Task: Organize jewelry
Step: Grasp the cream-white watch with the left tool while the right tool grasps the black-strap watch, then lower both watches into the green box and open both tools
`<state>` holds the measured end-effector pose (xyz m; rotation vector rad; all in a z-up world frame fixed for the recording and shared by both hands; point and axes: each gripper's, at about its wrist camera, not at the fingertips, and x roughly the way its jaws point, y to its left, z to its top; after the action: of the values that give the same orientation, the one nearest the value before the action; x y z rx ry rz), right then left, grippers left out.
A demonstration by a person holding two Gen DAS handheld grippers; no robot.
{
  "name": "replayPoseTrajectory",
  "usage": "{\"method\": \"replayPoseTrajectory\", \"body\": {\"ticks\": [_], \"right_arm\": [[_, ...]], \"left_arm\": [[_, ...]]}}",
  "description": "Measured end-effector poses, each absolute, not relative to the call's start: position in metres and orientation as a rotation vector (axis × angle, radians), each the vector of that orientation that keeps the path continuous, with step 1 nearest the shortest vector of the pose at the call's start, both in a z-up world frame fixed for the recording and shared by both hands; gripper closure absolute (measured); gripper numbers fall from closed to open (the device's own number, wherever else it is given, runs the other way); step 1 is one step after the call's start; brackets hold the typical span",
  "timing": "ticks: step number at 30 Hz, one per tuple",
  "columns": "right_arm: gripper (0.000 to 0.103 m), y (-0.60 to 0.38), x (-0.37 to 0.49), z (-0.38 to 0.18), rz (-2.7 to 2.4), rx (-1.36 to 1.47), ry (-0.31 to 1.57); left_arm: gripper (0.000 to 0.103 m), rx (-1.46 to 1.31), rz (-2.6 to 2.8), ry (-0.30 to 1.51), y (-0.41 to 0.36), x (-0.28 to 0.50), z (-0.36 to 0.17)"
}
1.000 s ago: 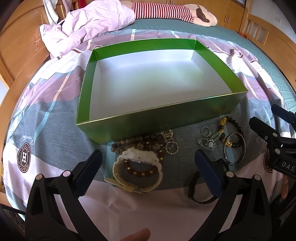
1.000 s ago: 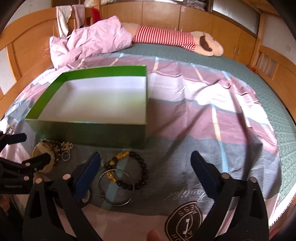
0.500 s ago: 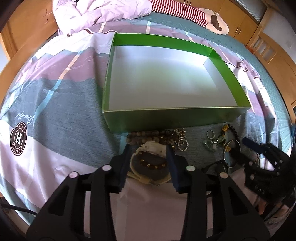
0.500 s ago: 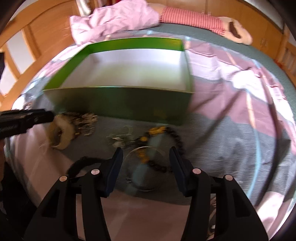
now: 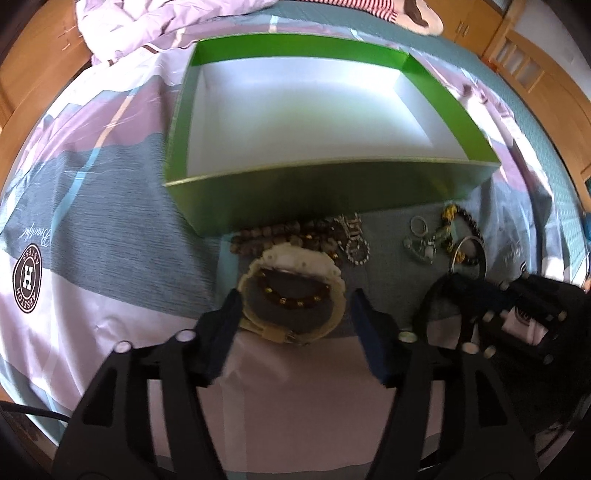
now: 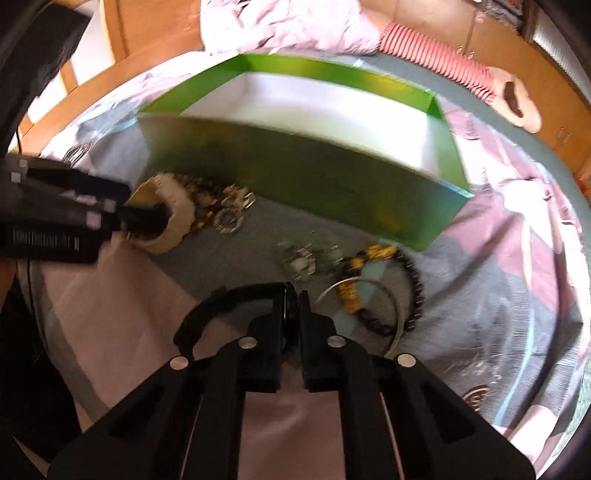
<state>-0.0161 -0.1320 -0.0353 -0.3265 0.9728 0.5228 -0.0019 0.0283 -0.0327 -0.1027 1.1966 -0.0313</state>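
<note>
An open green box with a white inside stands on the bed; it also shows in the right wrist view. Jewelry lies in front of it. My left gripper straddles a cream watch, a finger close on each side. Brown beads lie behind the watch. My right gripper is shut on a black watch. A silver bangle and a black bead bracelet lie right of it.
Silver charms and rings lie between the two piles. A crumpled pink quilt and a striped plush toy lie beyond the box. Wooden bed rails surround the bed.
The right gripper moved left and closed on the black watch. The left gripper stayed over the cream watch, its fingers still on either side.
</note>
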Motion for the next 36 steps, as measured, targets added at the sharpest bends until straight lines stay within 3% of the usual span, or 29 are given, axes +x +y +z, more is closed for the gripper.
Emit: {"method": "replayPoseTrajectory", "body": {"ticks": [2,9,16,18,36], "right_arm": [[0.095,-0.136,-0.013,-0.035,0.508,-0.308,0.971],[0.095,-0.135,-0.010,-0.036,0.503,-0.297,0.977],[0.095,-0.144,-0.013,-0.034,0.505,-0.294,0.980],[0.095,-0.144,-0.014,-0.034,0.506,-0.295,0.979],[0.095,-0.151,-0.014,-0.014,0.510,-0.224,0.908]], "left_arm": [[0.029,-0.082,-0.024,1.203,0.025,0.000,-0.037],[0.023,-0.041,-0.006,1.216,0.020,0.005,-0.047],[0.023,-0.003,0.009,1.217,0.016,0.008,-0.054],[0.038,0.000,0.013,1.212,0.017,0.008,-0.055],[0.040,-0.116,-0.034,1.067,0.033,-0.003,-0.008]]}}
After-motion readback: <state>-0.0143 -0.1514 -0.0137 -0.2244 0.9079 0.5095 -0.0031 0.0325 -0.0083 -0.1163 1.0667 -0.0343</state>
